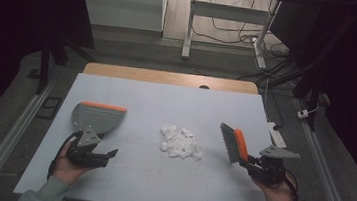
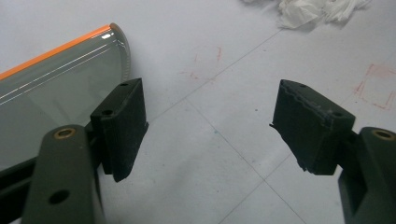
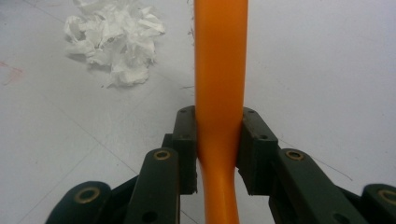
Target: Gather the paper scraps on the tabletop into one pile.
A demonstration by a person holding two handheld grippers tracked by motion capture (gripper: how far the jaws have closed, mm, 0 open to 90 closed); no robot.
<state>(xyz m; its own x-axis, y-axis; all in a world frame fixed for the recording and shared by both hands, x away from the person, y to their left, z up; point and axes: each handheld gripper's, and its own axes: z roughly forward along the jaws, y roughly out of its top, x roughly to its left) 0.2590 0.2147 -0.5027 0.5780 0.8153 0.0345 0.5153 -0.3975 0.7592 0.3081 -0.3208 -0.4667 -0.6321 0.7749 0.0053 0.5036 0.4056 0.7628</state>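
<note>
White board (image 1: 147, 183) covered the tabletop, with a strip of bare wood along its far edge. Near the left edge lay the grey dustpan (image 1: 95, 117), its orange lip turned toward the far edge. Toward the right edge, the brush (image 1: 233, 143) was held off the board, tilted, with its grey bristles facing the pile and its orange handle running back into the right gripper (image 1: 253, 161), whose jaws were clamped on the handle from both sides. At the middle of the board, between dustpan and brush and apart from both, sat a small pile of torn white paper (image 1: 180, 143). The left gripper (image 1: 105, 151), near the front-left corner just in front of the dustpan, had its jaws wide apart with nothing between them. Faint red marks (image 2: 373, 86) showed on the board near it.
</note>
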